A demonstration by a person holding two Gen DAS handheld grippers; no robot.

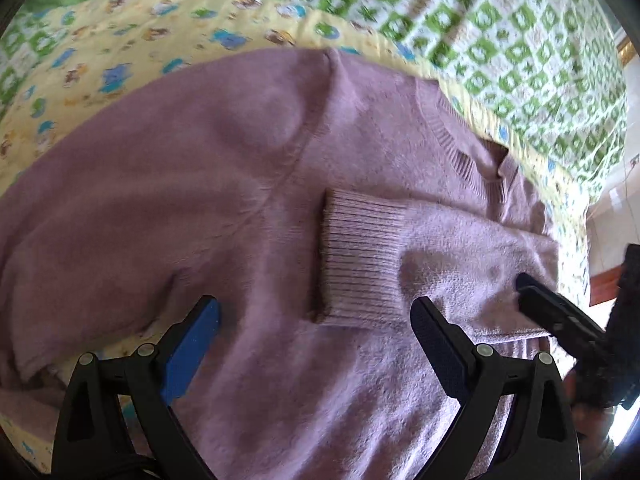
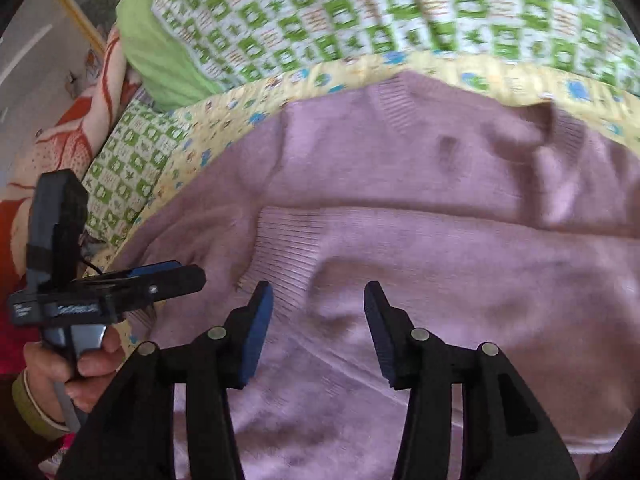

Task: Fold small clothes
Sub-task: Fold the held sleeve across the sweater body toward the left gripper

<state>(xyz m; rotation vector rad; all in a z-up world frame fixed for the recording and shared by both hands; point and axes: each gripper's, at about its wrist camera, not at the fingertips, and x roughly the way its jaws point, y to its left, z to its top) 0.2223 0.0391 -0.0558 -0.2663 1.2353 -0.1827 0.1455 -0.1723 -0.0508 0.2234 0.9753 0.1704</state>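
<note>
So the pink sweater (image 1: 248,184) is lying flat on the bed, one sleeve (image 2: 440,248) already folded across just ahead of both fingers, which are hanging apart, gripping nothing. Other sleeve and body still waiting.

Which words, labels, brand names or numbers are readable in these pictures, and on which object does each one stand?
None can be read.
Left gripper: pale lettering and a small label on its body, too blurred to read.
Green checked quilt: orange marks in some squares, perhaps letters, too blurred.
Purple sweater: no label in view.
</note>
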